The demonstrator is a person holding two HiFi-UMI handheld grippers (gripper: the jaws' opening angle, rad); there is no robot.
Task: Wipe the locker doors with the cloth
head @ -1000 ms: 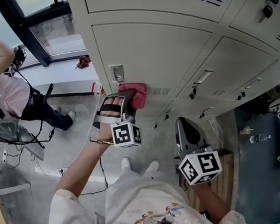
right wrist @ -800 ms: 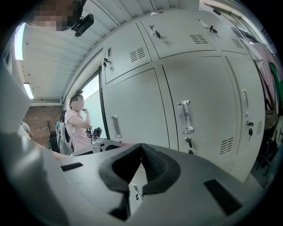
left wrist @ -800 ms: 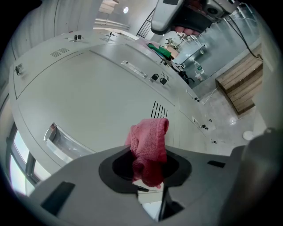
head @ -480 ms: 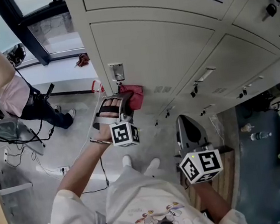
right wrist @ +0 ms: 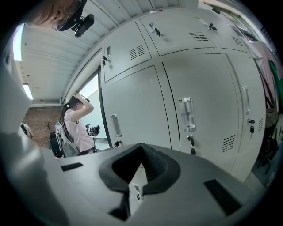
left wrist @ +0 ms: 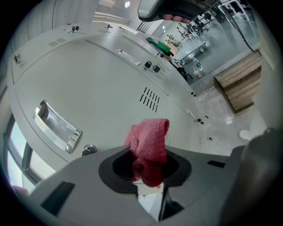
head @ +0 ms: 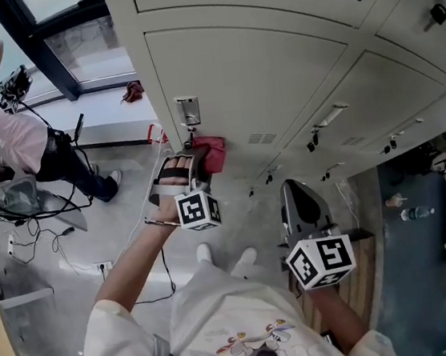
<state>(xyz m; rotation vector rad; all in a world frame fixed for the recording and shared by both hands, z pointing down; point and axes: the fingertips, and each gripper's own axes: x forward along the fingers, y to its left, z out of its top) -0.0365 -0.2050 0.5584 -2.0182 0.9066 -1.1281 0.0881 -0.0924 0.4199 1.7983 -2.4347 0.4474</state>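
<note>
A red cloth (head: 209, 152) is pressed against the beige locker door (head: 251, 81), just below its metal handle (head: 187, 111). My left gripper (head: 196, 159) is shut on the cloth (left wrist: 149, 148), which bunches up between the jaws and stands out toward the door (left wrist: 88, 88). The handle (left wrist: 57, 128) and a keyhole (left wrist: 89, 149) lie to the cloth's left in the left gripper view. My right gripper (head: 301, 212) hangs lower and back from the lockers, its jaws shut with nothing between them (right wrist: 140, 152). The right gripper view faces several locker doors (right wrist: 194, 97).
A person in a pink top (head: 0, 140) sits at the left by a window, arms raised, with cables on the floor around them. More lockers (head: 399, 39) run off to the right. A wooden pallet (head: 356, 278) lies on the floor under my right gripper.
My left gripper has slid the cloth slightly left and closer under the handle. The seated person has raised an arm. The right gripper has barely moved.
</note>
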